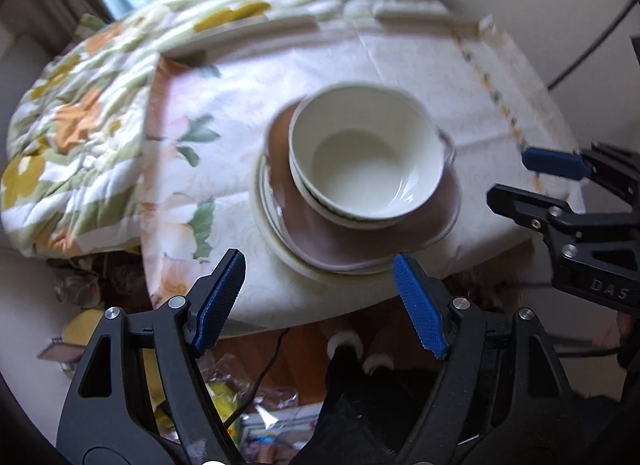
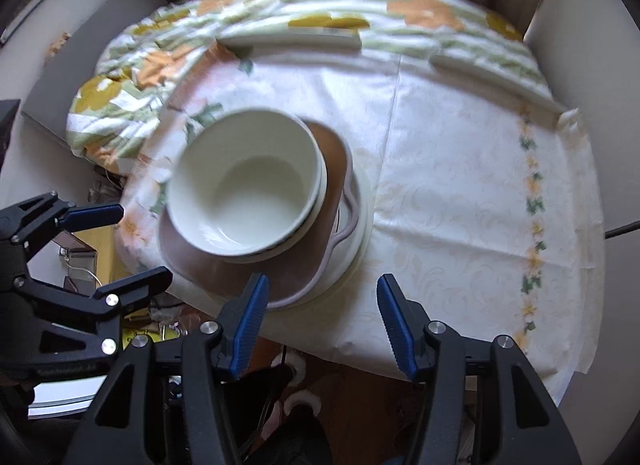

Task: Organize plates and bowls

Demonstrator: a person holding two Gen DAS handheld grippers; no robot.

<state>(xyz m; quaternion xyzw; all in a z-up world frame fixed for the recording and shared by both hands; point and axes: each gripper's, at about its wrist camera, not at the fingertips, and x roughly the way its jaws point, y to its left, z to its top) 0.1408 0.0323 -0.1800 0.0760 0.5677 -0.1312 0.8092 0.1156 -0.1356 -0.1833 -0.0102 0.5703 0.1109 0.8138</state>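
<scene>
A white bowl (image 1: 366, 153) (image 2: 248, 181) sits nested on another bowl, on a brown plate (image 1: 360, 241) (image 2: 224, 269), which lies on a cream plate (image 1: 276, 241) (image 2: 358, 209). The stack stands near the table's front edge. My left gripper (image 1: 320, 293) is open and empty, just in front of the stack; it also shows at the left of the right wrist view (image 2: 128, 241). My right gripper (image 2: 320, 321) is open and empty, in front of the stack's right side; it also shows at the right of the left wrist view (image 1: 524, 177).
The round table (image 2: 460, 185) has a cream flowered cloth. A quilted flower-print blanket (image 1: 80, 117) (image 2: 168, 45) covers the far and left side. Two long pale bars (image 2: 288, 41) (image 2: 492, 77) lie at the back. The floor below holds clutter and cables (image 1: 256, 393).
</scene>
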